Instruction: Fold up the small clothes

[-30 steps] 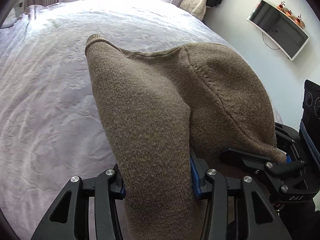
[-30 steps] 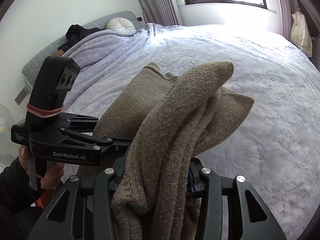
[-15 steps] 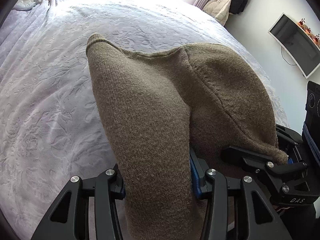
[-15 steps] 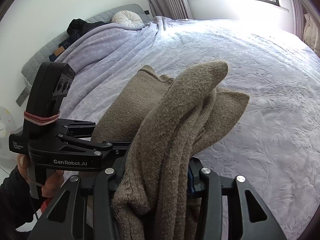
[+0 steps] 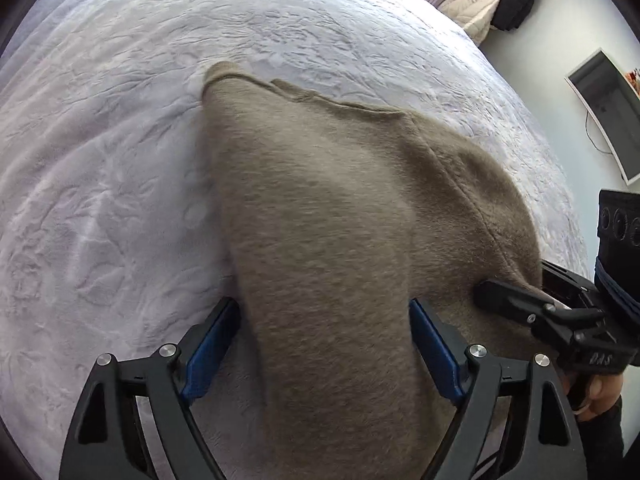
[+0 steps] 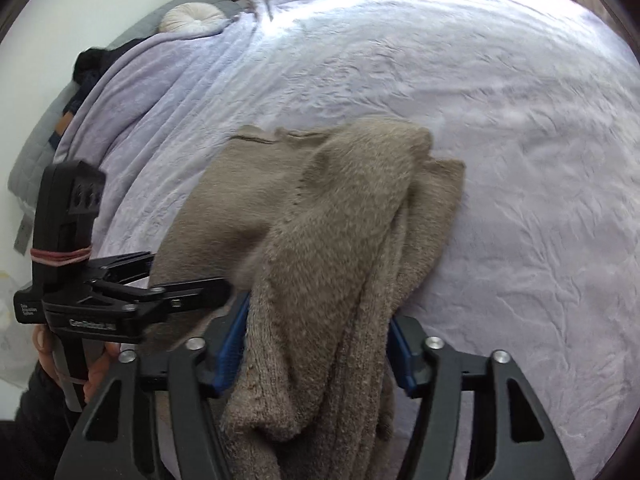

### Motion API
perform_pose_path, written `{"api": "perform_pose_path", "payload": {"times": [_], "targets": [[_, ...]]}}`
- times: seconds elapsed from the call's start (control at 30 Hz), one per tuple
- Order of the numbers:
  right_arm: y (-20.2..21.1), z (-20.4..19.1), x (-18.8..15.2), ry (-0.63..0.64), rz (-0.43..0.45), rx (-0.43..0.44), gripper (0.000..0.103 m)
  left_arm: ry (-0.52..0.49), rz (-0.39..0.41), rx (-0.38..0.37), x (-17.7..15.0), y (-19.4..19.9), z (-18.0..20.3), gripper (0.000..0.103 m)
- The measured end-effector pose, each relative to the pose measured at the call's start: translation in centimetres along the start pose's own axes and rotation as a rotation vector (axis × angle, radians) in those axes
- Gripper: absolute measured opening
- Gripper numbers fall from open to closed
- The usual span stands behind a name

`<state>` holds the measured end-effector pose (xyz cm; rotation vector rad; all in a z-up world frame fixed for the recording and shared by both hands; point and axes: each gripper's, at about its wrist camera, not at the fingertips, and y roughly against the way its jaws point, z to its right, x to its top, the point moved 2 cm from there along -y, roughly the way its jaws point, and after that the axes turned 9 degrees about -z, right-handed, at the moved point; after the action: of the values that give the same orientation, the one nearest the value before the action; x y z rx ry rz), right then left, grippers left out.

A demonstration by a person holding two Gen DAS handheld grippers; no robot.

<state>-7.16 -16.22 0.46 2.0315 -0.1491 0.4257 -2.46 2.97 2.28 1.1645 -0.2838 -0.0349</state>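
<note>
A brown knitted sweater [image 5: 340,240] lies bunched on the lavender bedspread [image 5: 120,160], its far hem spread flat. My left gripper [image 5: 322,312] straddles its near end. The jaws are opening, and a gap shows beside the left blue pad [image 5: 208,344]. In the right wrist view the sweater's [image 6: 340,208] thick folded sleeve part runs between the jaws of my right gripper [image 6: 318,320]. These jaws are opening too, the pads spread off the knit. The left gripper [image 6: 188,276] shows at that view's left edge, against the cloth.
The bedspread [image 6: 520,160] stretches wide to the right and far side. A round white pillow [image 6: 192,20] and dark clothes [image 6: 92,64] lie at the headboard. A wall screen [image 5: 608,112] and hanging jackets [image 5: 480,4] stand beyond the bed. A hand [image 6: 96,364] holds the left gripper's handle.
Both grippers sank toward the bed and carried the sweater down onto the bedspread. Both pairs of jaws, clamped on the knit before, have spread apart.
</note>
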Motion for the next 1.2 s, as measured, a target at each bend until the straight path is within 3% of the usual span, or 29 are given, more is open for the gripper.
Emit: {"api": "perform_pose_path", "payload": {"times": [0.1, 0.17, 0.3, 0.33, 0.4, 0.47, 0.53, 0.6, 0.63, 0.7, 0.9, 1.07, 1.2], "targets": [[1.9, 0.8, -0.7, -0.033, 0.05, -0.042, 0.07, 0.02, 0.05, 0.024, -0.9, 2.3, -0.6, 0.087], [4.1, -0.5, -1.4, 0.023, 0.117, -0.142, 0.07, 0.027, 0.109, 0.071, -1.9, 4.5, -1.1, 0.087], [6.7, -5.8, -3.0, 0.266, 0.213, -0.292, 0.071, -0.043, 0.205, 0.319, -3.6, 6.6, 0.5, 0.087], [6.8, -7.4, -3.5, 0.338, 0.224, -0.307, 0.071, -0.083, 0.223, 0.386, -4.0, 6.7, 1.5, 0.087], [6.6, -9.6, -4.4, 0.443, 0.218, -0.281, 0.071, -0.133, 0.24, 0.441, -4.6, 6.7, 2.5, 0.087], [5.5, -11.0, -5.1, 0.507, 0.179, -0.219, 0.071, -0.156, 0.226, 0.433, -5.4, 6.7, 2.6, 0.087], [3.8, -11.3, -5.4, 0.522, 0.124, -0.232, 0.071, -0.136, 0.18, 0.435, -5.2, 5.2, 2.1, 0.087], [1.6, -9.2, -5.2, 0.453, 0.031, -0.301, 0.071, -0.102, 0.149, 0.418, -5.0, 3.7, 1.1, 0.088], [0.8, -7.9, -5.1, 0.403, -0.006, -0.262, 0.071, -0.088, 0.146, 0.387, -4.9, 3.4, 0.7, 0.094], [0.5, -6.5, -5.4, 0.353, -0.001, -0.2, 0.071, -0.058, 0.145, 0.375, -4.5, 2.8, -0.1, 0.103], [1.7, -7.2, -5.0, 0.357, 0.02, -0.197, 0.071, -0.084, 0.164, 0.402, -3.9, 4.0, 1.0, 0.103], [4.6, -8.4, -3.0, 0.402, 0.116, -0.198, 0.076, -0.122, 0.203, 0.417, -2.8, 5.4, 2.6, 0.103], [3.0, -8.8, -1.1, 0.474, 0.071, -0.206, 0.076, -0.088, 0.183, 0.514, -0.3, 4.0, 2.4, 0.103]]}}
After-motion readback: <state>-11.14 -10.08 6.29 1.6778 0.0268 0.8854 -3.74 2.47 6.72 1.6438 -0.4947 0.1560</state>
